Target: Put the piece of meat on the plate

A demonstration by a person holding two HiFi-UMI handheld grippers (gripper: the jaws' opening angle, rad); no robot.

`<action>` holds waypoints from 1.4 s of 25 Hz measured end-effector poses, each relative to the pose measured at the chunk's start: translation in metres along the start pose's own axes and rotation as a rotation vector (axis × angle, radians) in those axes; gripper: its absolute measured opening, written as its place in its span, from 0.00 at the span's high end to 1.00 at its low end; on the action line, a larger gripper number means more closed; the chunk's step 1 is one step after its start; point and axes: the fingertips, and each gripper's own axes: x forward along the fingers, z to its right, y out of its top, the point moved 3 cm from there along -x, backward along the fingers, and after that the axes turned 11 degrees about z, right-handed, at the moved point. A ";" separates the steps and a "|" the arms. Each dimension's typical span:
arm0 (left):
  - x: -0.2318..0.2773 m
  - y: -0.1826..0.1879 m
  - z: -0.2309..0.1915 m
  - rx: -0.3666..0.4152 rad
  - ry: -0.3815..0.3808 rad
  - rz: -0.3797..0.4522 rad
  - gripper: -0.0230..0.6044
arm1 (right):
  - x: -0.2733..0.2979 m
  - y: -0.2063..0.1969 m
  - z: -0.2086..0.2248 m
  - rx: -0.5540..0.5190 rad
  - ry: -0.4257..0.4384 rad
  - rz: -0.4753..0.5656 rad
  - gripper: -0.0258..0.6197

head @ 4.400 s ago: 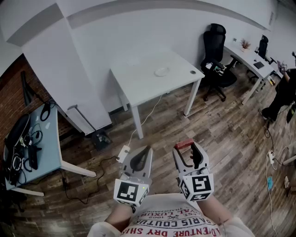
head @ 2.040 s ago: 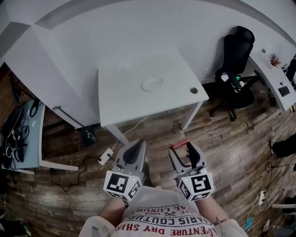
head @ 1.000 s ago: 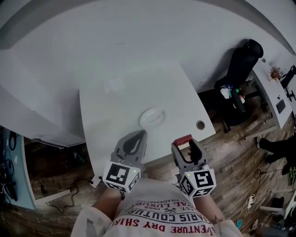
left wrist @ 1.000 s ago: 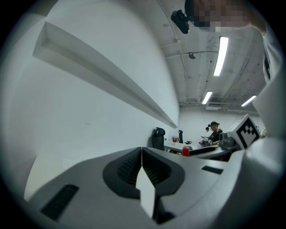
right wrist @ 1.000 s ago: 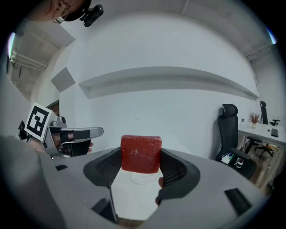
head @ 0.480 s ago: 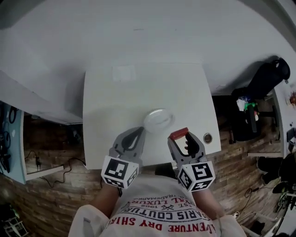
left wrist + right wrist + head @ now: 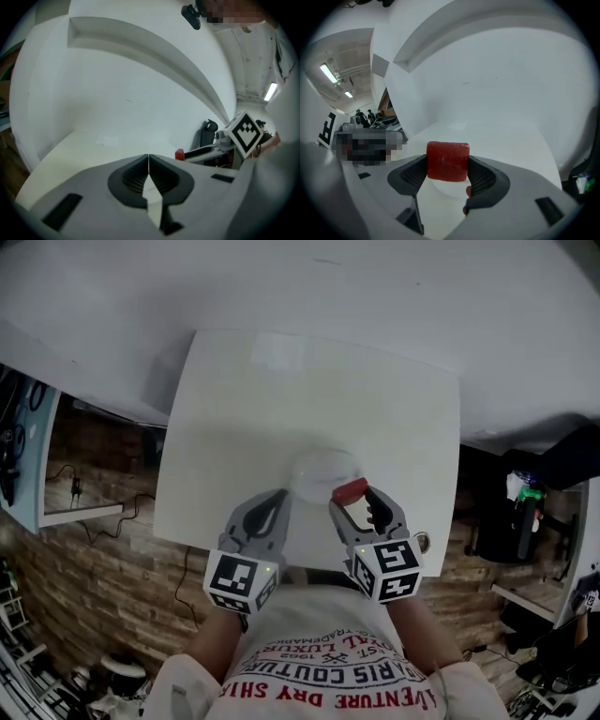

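My right gripper (image 7: pixel 352 497) (image 7: pixel 447 164) is shut on a red block of meat (image 7: pixel 350 490) (image 7: pixel 448 161), held above the near part of a white table (image 7: pixel 234 418). A white plate (image 7: pixel 314 470) lies on the table just beyond and left of the meat; its rim (image 7: pixel 440 188) shows under the jaws in the right gripper view. My left gripper (image 7: pixel 272 507) (image 7: pixel 148 161) is shut and holds nothing, hovering over the table's near edge left of the plate. The meat (image 7: pixel 179 154) also shows at the right of the left gripper view.
The white table stands against a white wall. A round cable hole (image 7: pixel 424 542) sits near its right front corner. A black office chair (image 7: pixel 525 512) is off to the right, over a wooden floor (image 7: pixel 84 577). Another desk with cables (image 7: pixel 19 437) is at the far left.
I have walked up to the table; it now lies directly below both grippers. The right gripper has kept hold of the meat and now hovers by the plate. The left stays shut.
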 end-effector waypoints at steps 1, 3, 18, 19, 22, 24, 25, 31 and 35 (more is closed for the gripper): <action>0.000 -0.005 -0.001 -0.011 0.023 -0.010 0.95 | 0.007 -0.006 0.003 -0.006 0.015 -0.029 0.53; -0.001 -0.013 -0.005 -0.034 0.062 -0.023 0.95 | 0.019 -0.017 0.007 -0.021 0.036 -0.077 0.53; -0.008 -0.057 -0.036 -0.074 0.112 -0.121 0.95 | 0.088 -0.087 0.012 -0.041 0.044 -0.371 0.53; -0.006 -0.058 -0.037 -0.076 0.103 -0.124 0.95 | 0.091 -0.087 0.012 -0.035 0.032 -0.378 0.53; -0.005 -0.060 -0.042 -0.078 0.084 -0.134 0.95 | 0.095 -0.087 0.009 -0.056 0.006 -0.398 0.53; -0.006 -0.062 -0.046 -0.080 0.080 -0.139 0.95 | 0.098 -0.089 0.007 -0.066 -0.001 -0.414 0.53; -0.006 -0.063 -0.049 -0.083 0.080 -0.141 0.95 | 0.099 -0.090 0.008 -0.059 -0.005 -0.419 0.54; -0.007 -0.068 -0.060 -0.103 0.073 -0.154 0.95 | 0.101 -0.091 0.009 -0.068 -0.035 -0.424 0.54; -0.007 -0.069 -0.069 -0.108 0.078 -0.154 0.95 | 0.104 -0.091 0.008 -0.073 -0.049 -0.418 0.54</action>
